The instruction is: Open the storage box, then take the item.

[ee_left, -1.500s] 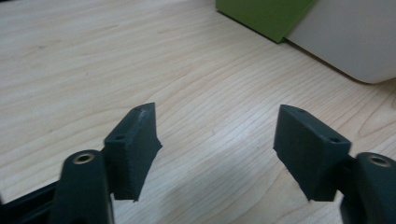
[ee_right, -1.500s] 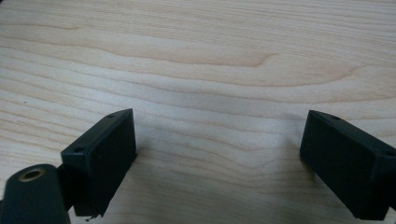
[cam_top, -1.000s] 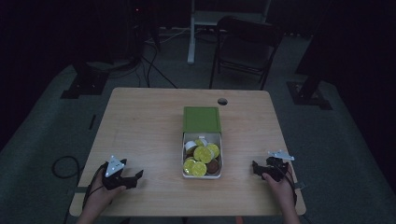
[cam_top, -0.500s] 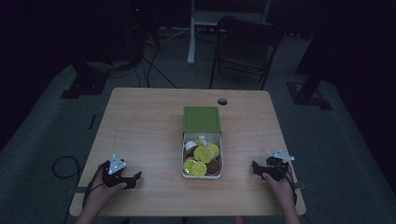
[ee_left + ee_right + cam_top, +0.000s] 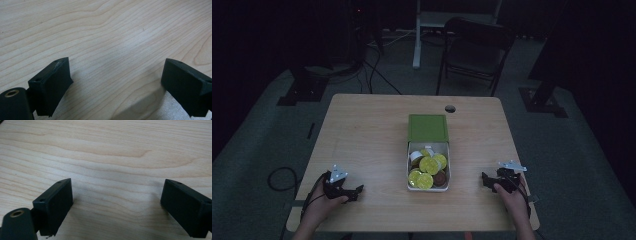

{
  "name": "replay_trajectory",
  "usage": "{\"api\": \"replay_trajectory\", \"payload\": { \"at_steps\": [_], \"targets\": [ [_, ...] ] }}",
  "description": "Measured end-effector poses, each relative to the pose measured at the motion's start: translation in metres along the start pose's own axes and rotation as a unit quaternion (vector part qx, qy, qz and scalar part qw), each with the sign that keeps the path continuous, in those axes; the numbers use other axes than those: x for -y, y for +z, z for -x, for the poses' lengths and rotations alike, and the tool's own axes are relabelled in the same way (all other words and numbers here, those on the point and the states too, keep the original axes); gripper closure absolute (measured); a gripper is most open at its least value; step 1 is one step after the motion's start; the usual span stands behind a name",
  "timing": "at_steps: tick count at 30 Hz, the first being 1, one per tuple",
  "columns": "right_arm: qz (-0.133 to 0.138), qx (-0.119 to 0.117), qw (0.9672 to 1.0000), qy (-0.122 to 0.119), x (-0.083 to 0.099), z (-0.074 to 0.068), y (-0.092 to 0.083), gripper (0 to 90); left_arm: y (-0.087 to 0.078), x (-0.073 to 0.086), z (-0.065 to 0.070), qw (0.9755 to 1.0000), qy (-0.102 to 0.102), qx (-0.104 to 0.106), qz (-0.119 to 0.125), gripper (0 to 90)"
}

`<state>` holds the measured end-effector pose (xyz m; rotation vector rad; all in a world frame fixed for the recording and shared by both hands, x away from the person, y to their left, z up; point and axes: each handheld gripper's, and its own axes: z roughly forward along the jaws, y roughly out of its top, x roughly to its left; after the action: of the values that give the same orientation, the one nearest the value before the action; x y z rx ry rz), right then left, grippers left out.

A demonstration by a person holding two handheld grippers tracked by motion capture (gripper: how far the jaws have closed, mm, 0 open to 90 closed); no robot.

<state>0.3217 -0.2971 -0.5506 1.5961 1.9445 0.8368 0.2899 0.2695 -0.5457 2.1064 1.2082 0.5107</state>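
Both grippers rest low on the pale wooden table (image 5: 362, 130), one at each lower corner of the high view. Left gripper (image 5: 354, 190), at the lower left of that frame and held in the person's left hand (image 5: 319, 210), has its black jaws spread wide; they have just been opening, and between them lies nothing but bare wood grain, as the left gripper view (image 5: 116, 82) shows. Right gripper (image 5: 486, 180), at the lower right of the high view in the person's right hand (image 5: 512, 197), likewise stands with its jaws wide apart over bare tabletop, which the right gripper view (image 5: 117, 202) confirms.

Between the two, a little below the middle of the high view, sits a small white rectangular box (image 5: 448, 172) with its green lid (image 5: 427, 128) hinged back flat toward the upper part of the frame. Inside the box lie several round yellow-topped cups (image 5: 427, 165), a white-topped one (image 5: 415, 156) and a brown one (image 5: 439, 178), packed close together. Both grippers are well apart from the box, each pointing inward toward it. Above the lid, near the table's far edge, is a small dark round hole (image 5: 450, 108). A dark chair (image 5: 474, 47) stands beyond the table in the upper part of the frame.
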Motion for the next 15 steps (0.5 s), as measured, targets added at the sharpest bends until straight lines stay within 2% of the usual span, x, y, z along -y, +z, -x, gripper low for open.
{"api": "replay_trajectory", "payload": {
  "at_steps": [13, 14, 15],
  "targets": [
    [-0.022, 0.006, 0.9997, 0.006, -0.002, -0.006, -0.009, 13.1, 0.000, 0.000, 0.000, 1.0000, -0.001, -0.001, 0.000, 8.4],
    [-0.021, 0.005, 0.9998, 0.005, -0.003, -0.007, -0.011, 13.2, 0.000, 0.000, 0.000, 1.0000, -0.001, -0.004, -0.002, 8.2],
    [-0.021, 0.003, 0.9998, 0.004, -0.005, -0.008, -0.013, 13.1, 0.002, -0.001, 0.000, 0.9998, -0.010, -0.013, -0.010, 5.6]
  ]
}}
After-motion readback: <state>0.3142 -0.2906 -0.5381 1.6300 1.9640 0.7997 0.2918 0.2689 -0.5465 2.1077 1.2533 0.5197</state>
